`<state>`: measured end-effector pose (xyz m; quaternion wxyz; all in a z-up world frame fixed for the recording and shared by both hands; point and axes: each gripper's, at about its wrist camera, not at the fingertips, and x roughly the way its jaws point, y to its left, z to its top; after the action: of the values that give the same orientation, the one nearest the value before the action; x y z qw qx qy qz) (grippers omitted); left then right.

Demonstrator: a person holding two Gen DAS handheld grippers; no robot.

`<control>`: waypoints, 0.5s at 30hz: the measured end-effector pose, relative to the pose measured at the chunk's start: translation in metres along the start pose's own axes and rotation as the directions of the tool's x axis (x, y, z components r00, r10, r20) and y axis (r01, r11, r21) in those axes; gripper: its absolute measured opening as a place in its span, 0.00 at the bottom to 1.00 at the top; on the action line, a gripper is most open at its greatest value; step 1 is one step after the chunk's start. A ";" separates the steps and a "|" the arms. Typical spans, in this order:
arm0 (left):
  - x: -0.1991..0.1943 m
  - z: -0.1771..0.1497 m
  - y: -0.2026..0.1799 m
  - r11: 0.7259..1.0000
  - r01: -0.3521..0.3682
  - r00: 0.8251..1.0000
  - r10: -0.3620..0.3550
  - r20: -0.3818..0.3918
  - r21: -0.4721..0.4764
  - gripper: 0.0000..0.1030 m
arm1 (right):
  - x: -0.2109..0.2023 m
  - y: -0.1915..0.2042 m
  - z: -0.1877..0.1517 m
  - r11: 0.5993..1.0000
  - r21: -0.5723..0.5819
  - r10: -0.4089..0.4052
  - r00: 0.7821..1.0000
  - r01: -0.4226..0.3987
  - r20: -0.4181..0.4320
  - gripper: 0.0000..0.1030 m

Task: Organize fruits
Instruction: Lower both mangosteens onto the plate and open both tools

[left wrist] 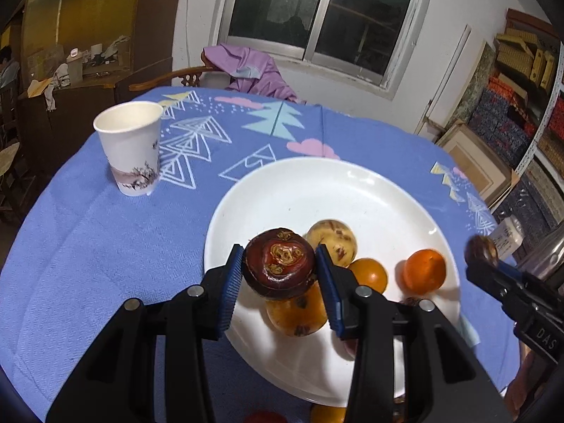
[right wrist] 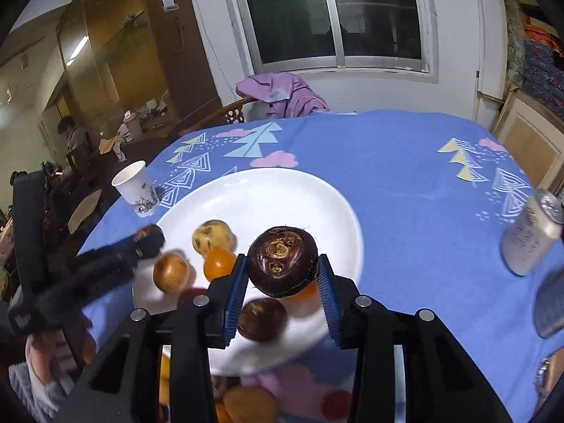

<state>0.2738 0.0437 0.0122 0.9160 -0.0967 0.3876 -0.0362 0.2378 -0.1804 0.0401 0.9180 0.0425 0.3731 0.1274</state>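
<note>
Your left hand-held gripper (left wrist: 280,268) clamps a dark water chestnut (left wrist: 279,262) over the white plate (left wrist: 317,190)'s near half. Your right hand-held gripper (right wrist: 282,275) has a second chestnut (right wrist: 282,261) between its jaws, at the plate's 5 o'clock rim. Open surface (right wrist: 405,183) lies toward 2 o'clock; a paper cup (left wrist: 128,148) stands at 10 o'clock.

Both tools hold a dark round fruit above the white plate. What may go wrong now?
1. The left tool grips its dark fruit only by the rounded sides; it may slip and knock the fruits below on the plate.
2. The right tool, carrying the second dark fruit, works close by; the tools may collide.
</note>
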 end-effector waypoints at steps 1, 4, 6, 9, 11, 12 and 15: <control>0.003 0.000 0.001 1.000 -0.001 1.000 0.001 -0.004 -0.002 0.40 | 0.006 0.004 -0.001 1.000 -0.017 -0.007 1.000 0.007 -0.010 0.39; 0.005 -0.001 0.008 1.000 -0.019 1.000 0.020 0.013 -0.025 0.55 | 0.015 0.006 -0.005 1.000 -0.019 0.017 1.000 -0.017 -0.002 0.40; 0.000 -0.001 0.011 0.999 -0.027 0.999 0.028 0.031 -0.037 0.63 | 0.013 0.007 -0.008 0.999 -0.017 0.044 0.999 -0.044 0.001 0.40; -0.012 -0.001 0.010 0.999 -0.034 0.998 0.036 0.058 -0.024 0.67 | -0.004 0.002 -0.006 0.998 0.007 0.067 0.997 -0.067 0.039 0.47; -0.021 -0.004 0.007 0.999 -0.042 0.997 0.042 0.068 -0.005 0.69 | -0.020 -0.003 -0.005 0.995 0.032 0.088 0.994 -0.090 0.064 0.47; -0.026 -0.006 0.006 0.999 -0.046 0.996 0.046 0.073 0.002 0.70 | -0.029 -0.005 -0.006 0.994 0.040 0.094 0.993 -0.097 0.077 0.48; -0.048 -0.018 0.007 0.999 -0.049 0.995 0.048 0.091 0.019 0.73 | -0.062 -0.015 -0.015 0.991 0.062 0.112 0.987 -0.120 0.116 0.57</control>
<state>0.2274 0.0544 0.0318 0.9342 -0.0792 0.3476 -0.0135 0.1876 -0.2113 0.0692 0.9266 0.1028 0.3221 0.1650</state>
